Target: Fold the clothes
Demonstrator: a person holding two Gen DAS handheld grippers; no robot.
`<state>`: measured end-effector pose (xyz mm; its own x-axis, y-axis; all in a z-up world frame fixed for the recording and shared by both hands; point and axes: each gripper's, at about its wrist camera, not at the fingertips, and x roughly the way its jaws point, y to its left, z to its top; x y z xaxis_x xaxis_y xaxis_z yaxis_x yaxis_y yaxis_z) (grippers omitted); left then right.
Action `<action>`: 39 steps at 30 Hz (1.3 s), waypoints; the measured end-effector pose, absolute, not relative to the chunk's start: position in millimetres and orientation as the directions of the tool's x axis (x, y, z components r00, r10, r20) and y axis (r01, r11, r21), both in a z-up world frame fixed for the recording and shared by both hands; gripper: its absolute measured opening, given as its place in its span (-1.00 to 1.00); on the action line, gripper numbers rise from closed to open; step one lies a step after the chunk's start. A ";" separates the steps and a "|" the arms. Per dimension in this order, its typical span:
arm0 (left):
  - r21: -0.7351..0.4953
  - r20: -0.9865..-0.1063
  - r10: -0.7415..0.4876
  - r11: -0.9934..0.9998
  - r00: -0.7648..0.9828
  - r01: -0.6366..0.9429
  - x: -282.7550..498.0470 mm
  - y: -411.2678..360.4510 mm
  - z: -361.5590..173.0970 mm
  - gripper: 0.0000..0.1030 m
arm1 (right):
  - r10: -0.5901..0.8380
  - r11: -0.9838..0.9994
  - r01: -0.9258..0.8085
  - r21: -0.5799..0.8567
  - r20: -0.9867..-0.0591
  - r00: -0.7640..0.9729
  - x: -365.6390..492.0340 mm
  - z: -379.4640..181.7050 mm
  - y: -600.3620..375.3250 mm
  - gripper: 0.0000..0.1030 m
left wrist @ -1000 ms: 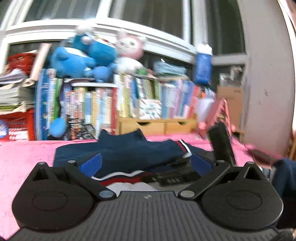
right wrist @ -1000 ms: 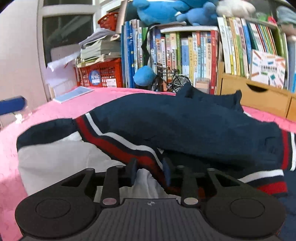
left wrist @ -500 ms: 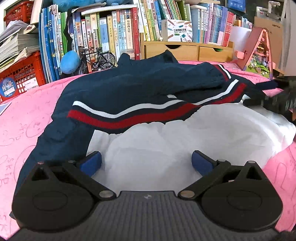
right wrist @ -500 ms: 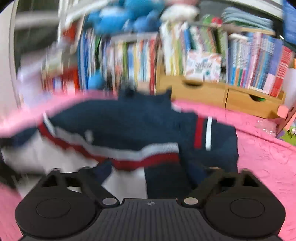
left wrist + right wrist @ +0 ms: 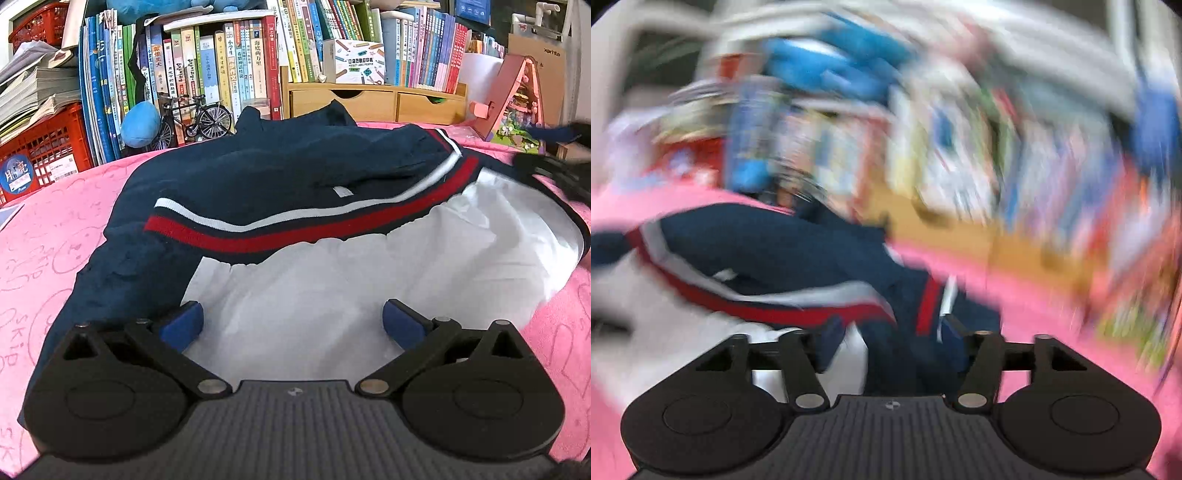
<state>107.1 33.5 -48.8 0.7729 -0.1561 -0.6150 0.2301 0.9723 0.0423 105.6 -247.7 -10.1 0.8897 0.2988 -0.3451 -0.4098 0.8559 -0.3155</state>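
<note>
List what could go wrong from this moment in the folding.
1. The left gripper is open over the white lining of the navy jacket; a pinch there might catch only the thin lining and drag the fold askew.
2. The right wrist view is smeared by motion; its open gripper sits at the striped hem and could snag it.
3. The model bicycle stands close behind the jacket; a pushed jacket might topple it.
</note>
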 end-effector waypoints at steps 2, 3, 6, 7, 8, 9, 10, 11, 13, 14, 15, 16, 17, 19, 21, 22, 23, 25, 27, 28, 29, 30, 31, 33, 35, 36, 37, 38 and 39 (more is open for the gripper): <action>0.044 -0.615 -0.154 0.973 0.774 0.228 107.1 33.2 -48.7 1.00 | 0.381 0.742 -0.486 -0.462 -0.306 0.873 60.4 -10.0 -234.9 0.37; 0.044 -0.615 -0.154 0.973 0.774 0.228 107.0 33.3 -48.6 1.00 | 0.418 0.682 -0.532 -0.502 -0.330 0.847 43.7 -12.2 -227.7 0.37; 0.046 -0.614 -0.151 0.973 0.775 0.226 106.3 32.9 -48.6 1.00 | 0.480 0.513 -0.661 -0.547 -0.456 0.750 11.0 -26.0 -199.7 0.31; 0.046 -0.614 -0.151 0.973 0.774 0.226 106.3 33.0 -48.7 1.00 | 0.489 0.481 -0.684 -0.548 -0.481 0.728 5.8 -34.0 -189.5 0.14; 0.046 -0.615 -0.150 0.973 0.774 0.225 106.3 33.0 -48.7 1.00 | 0.498 0.517 -0.695 -0.499 -0.486 0.719 11.4 -34.8 -189.8 0.01; 0.046 -0.615 -0.150 0.973 0.774 0.225 106.4 33.1 -48.7 1.00 | 0.507 0.552 -0.703 -0.448 -0.490 0.709 17.0 -35.5 -190.0 -0.28; 0.045 -0.616 -0.150 0.973 0.773 0.225 106.7 33.7 -48.6 1.00 | 0.516 0.584 -0.709 -0.396 -0.493 0.700 22.7 -36.2 -190.2 -0.40; 0.044 -0.616 -0.151 0.973 0.773 0.225 106.8 34.5 -48.6 1.00 | 0.526 0.613 -0.712 -0.341 -0.496 0.691 28.3 -37.0 -190.4 -0.40; 0.042 -0.617 -0.151 0.974 0.773 0.224 106.8 35.6 -48.5 1.00 | 0.546 0.665 -0.710 -0.229 -0.499 0.673 39.5 -38.5 -190.8 -0.40; 0.042 -0.617 -0.151 0.974 0.773 0.223 106.7 35.8 -48.5 1.00 | 0.555 0.687 -0.705 -0.173 -0.501 0.664 45.1 -39.2 -192.5 -0.41; 0.042 -0.617 -0.151 0.974 0.773 0.224 106.5 35.9 -48.5 1.00 | 0.550 0.706 -0.696 -0.130 -0.519 0.655 50.2 -40.2 -203.5 -0.42; 0.042 -0.617 -0.151 0.974 0.773 0.224 106.4 36.0 -48.5 1.00 | 0.534 0.721 -0.683 -0.116 -0.535 0.655 52.5 -42.1 -215.3 -0.44; 0.043 -0.617 -0.151 0.974 0.772 0.224 106.1 36.6 -48.4 1.00 | 0.508 0.741 -0.663 -0.110 -0.554 0.660 53.7 -44.3 -229.5 -0.45; 0.041 -0.618 -0.155 0.973 0.771 0.228 105.9 38.6 -47.9 1.00 | 0.480 0.785 -0.616 -0.067 -0.562 0.674 56.2 -45.5 -262.3 -0.43; 0.040 -0.620 -0.156 0.972 0.769 0.230 105.9 41.3 -47.3 1.00 | 0.465 0.829 -0.559 0.009 -0.565 0.681 58.7 -43.8 -297.0 -0.47; 0.039 -0.620 -0.158 0.972 0.769 0.231 105.8 42.9 -47.0 1.00 | 0.386 0.871 -0.489 -0.034 -0.568 0.727 59.7 -43.1 -311.6 -1.00; 0.037 -0.621 -0.159 0.972 0.768 0.232 105.7 44.5 -46.7 1.00 | 0.305 0.905 -0.419 -0.078 -0.567 0.765 60.2 -42.3 -326.5 -1.00; 0.036 -0.621 -0.156 0.973 0.768 0.227 105.9 45.5 -46.3 1.00 | 0.141 0.954 -0.266 -0.141 -0.572 0.808 61.5 -36.8 -359.7 -0.82; 0.038 -0.621 -0.151 0.974 0.769 0.222 106.2 44.8 -46.1 1.00 | -0.005 0.977 -0.119 -0.174 -0.582 0.813 65.5 -28.7 -388.3 -0.82; 0.038 -0.620 -0.149 0.975 0.770 0.219 106.4 44.5 -46.1 1.00 | -0.013 0.985 -0.088 -0.146 -0.576 0.817 62.1 -25.8 -398.5 -0.82; 0.038 -0.620 -0.147 0.976 0.771 0.217 106.6 44.4 -46.0 1.00 | 0.005 0.990 -0.082 -0.113 -0.560 0.829 56.9 -21.5 -402.0 -0.82; 0.038 -0.620 -0.146 0.976 0.771 0.216 106.7 44.4 -46.0 1.00 | 0.035 0.991 -0.097 -0.087 -0.534 0.845 53.3 -16.8 -397.0 -0.79; 0.038 -0.620 -0.145 0.976 0.771 0.215 106.7 44.6 -46.1 1.00 | 0.071 0.990 -0.124 -0.070 -0.511 0.856 49.3 -14.7 -389.6 -0.76; 0.040 -0.619 -0.144 0.976 0.772 0.214 106.6 44.6 -46.0 1.00 | 0.155 0.979 -0.201 -0.045 -0.484 0.861 48.1 -15.4 -365.8 -0.76; 0.041 -0.620 -0.137 0.978 0.773 0.207 105.2 44.9 -45.2 1.00 | 0.251 0.955 -0.297 -0.022 -0.475 0.843 60.6 -19.0 -333.8 -0.72; 0.043 -0.621 -0.131 0.979 0.773 0.200 103.8 44.9 -44.3 1.00 | 0.290 0.941 -0.338 -0.019 -0.473 0.832 65.8 -20.2 -318.6 -0.64; 0.047 -0.630 -0.120 0.980 0.767 0.192 100.9 44.7 -41.4 1.00 | 0.324 0.926 -0.376 -0.018 -0.470 0.821 71.3 -21.2 -303.4 -0.50; 0.054 -0.638 -0.110 0.981 0.762 0.186 96.8 44.8 -35.9 1.00 | 0.331 0.920 -0.390 -0.033 -0.463 0.822 78.1 -21.1 -288.8 -0.44; 0.063 -0.636 -0.099 0.982 0.765 0.180 91.7 46.0 -27.6 1.00 | 0.327 0.917 -0.394 -0.059 -0.452 0.830 83.7 -19.3 -278.0 -0.31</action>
<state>91.7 46.0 -27.6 0.7651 -0.0992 -0.6363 0.1797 0.9817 0.0630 83.7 -278.0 -19.3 0.8298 0.3272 -0.4521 -0.3937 0.9174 -0.0586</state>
